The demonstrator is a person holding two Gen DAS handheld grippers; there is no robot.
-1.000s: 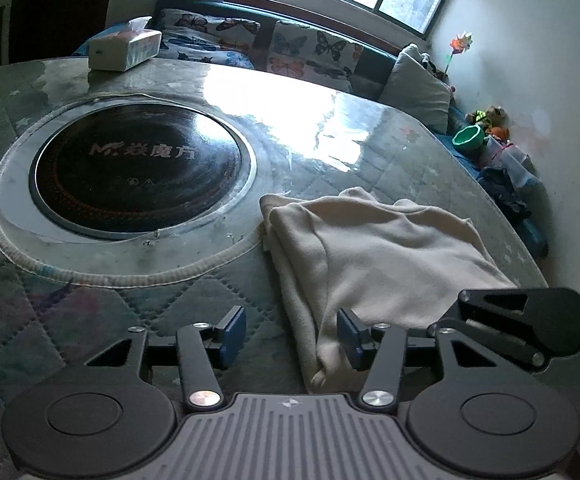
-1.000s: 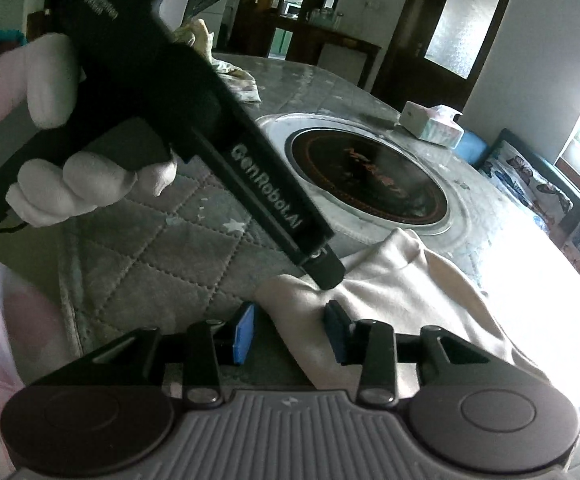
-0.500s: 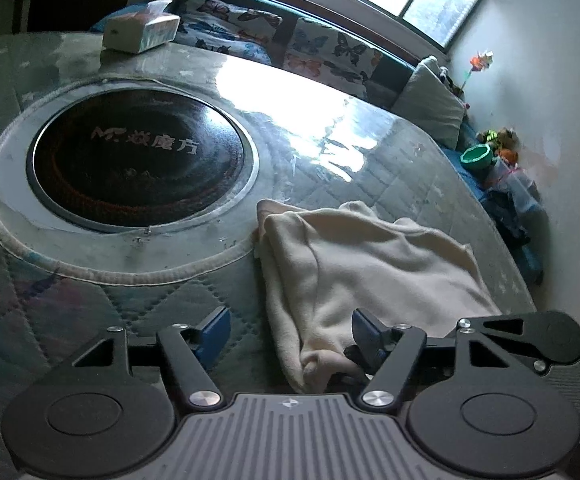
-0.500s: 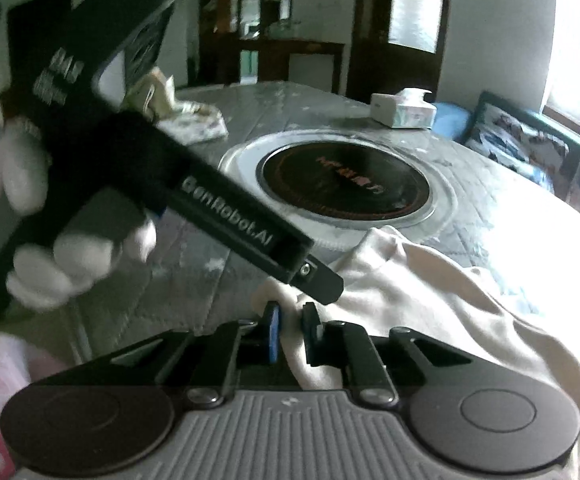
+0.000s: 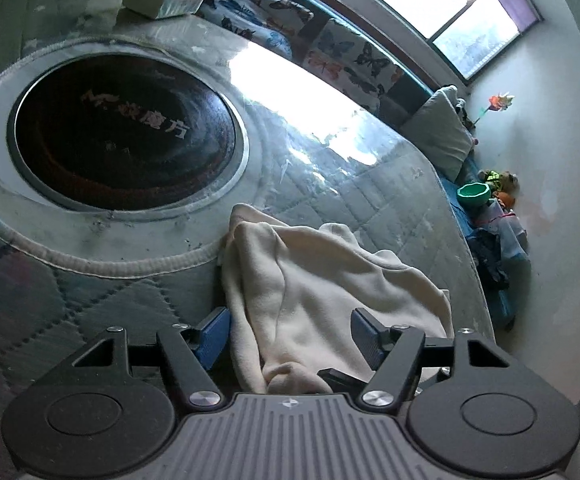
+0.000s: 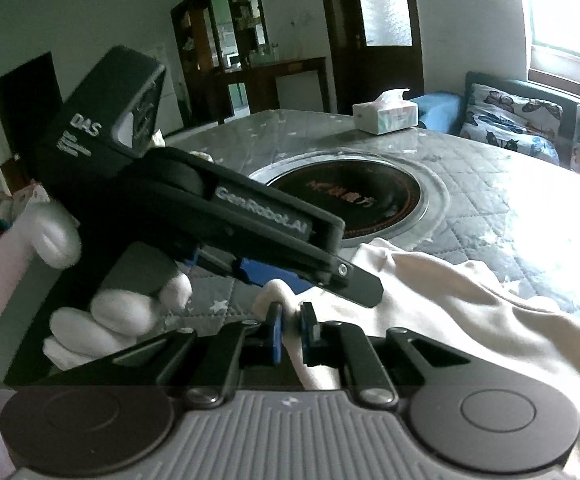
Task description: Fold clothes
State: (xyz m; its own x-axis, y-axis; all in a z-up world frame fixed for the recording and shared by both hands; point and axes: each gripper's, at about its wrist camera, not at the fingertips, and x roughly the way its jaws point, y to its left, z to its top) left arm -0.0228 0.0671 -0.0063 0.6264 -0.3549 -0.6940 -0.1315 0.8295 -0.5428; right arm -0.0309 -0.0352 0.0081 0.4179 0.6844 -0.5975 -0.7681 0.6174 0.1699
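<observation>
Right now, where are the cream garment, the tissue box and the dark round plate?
cream garment [image 5: 329, 280], left wrist view, middle of cloth
tissue box [image 6: 385, 114], right wrist view, front face
dark round plate [image 5: 122, 140], left wrist view, centre

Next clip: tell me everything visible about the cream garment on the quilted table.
The cream fleece-like garment is soft, plain and unprinted, lying rumpled and partly folded in loose layers on the quilted grey table cover, beside the round dark glass inset. Its near edge is bunched and lifted: the right hand-held gripper is shut on that bunched corner, its blue pads pinching the cloth. The left hand-held gripper straddles the same edge with its jaws apart, pads not pressing. The garment's far end lies on the cover.
</observation>
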